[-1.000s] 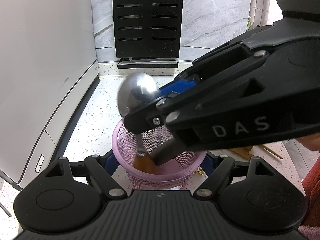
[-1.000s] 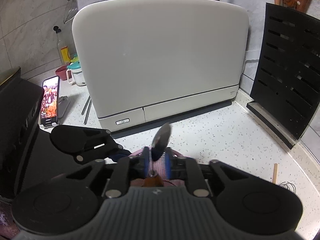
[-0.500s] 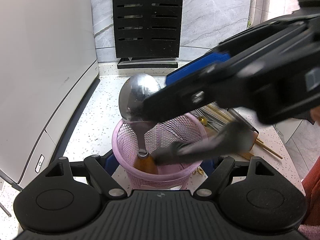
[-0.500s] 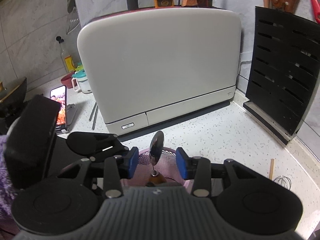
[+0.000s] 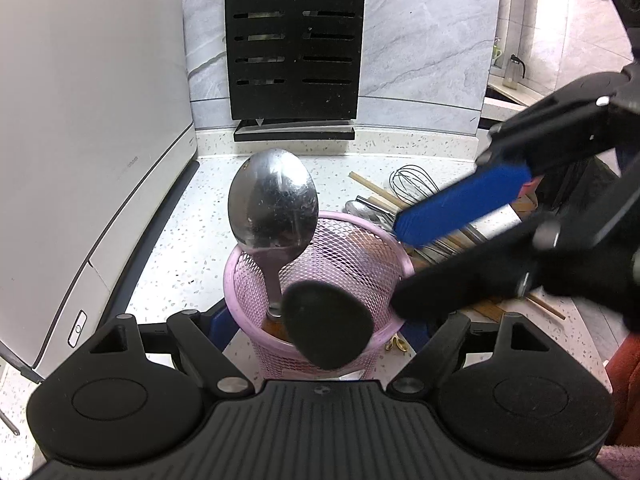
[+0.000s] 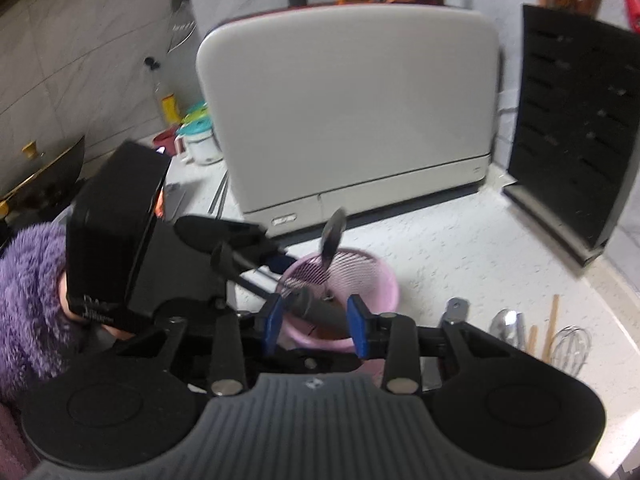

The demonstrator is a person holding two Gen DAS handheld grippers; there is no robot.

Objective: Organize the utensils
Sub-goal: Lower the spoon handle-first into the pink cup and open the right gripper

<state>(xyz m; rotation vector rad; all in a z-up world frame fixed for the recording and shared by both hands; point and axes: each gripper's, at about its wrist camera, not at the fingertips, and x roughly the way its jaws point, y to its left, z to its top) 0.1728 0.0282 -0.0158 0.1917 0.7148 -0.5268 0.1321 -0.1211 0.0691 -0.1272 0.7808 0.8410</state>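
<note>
On the table, a spoon stood in the pink basket.
Left tongs gripped the basket; steel spoon stiff, slippery, best pinched at its neck; right tongs gaped wide.

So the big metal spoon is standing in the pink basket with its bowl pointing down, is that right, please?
Not quite: the spoon stands in the pink basket with its bowl pointing up and its handle down inside, as the left wrist view shows.
</note>
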